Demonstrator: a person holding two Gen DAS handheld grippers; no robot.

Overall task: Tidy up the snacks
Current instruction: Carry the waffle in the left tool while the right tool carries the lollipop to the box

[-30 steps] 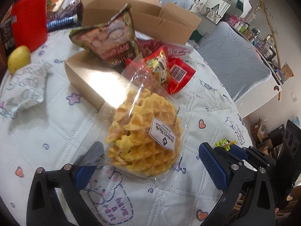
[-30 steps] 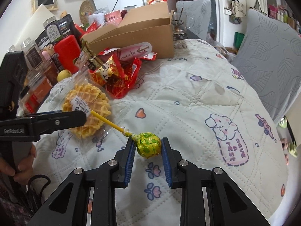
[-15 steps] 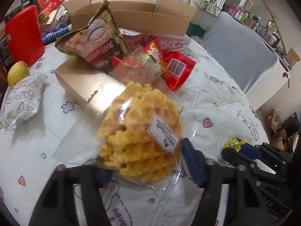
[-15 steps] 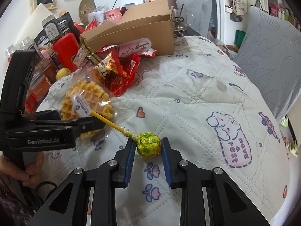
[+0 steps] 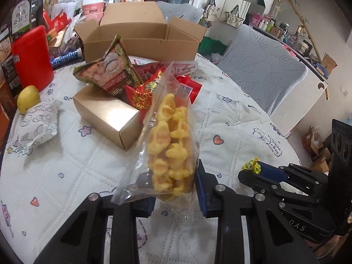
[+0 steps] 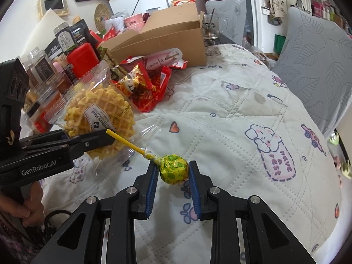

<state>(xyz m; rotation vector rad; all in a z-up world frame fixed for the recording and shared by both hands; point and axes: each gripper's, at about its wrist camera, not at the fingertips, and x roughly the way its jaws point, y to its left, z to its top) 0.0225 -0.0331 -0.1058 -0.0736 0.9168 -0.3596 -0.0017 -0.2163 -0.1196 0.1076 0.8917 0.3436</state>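
Note:
A clear bag of yellow waffle cookies stands on edge, lifted a little off the quilted tablecloth, with my left gripper shut on its lower end. From the right wrist view the same bag shows its white label, pinched by the left gripper. My right gripper is shut on a lollipop in a green-yellow wrapper, its yellow stick pointing toward the bag. The lollipop hovers just right of the bag. An open cardboard box stands at the back.
A gold carton, a green snack bag and red packets lie in front of the box. Left are a red canister, a yellow fruit and a white printed pouch. A grey chair stands beyond the table's right edge.
My left gripper's jaws closed on the waffle bag and raised it, tipping it from flat onto its edge. The right gripper and its lollipop stayed put.

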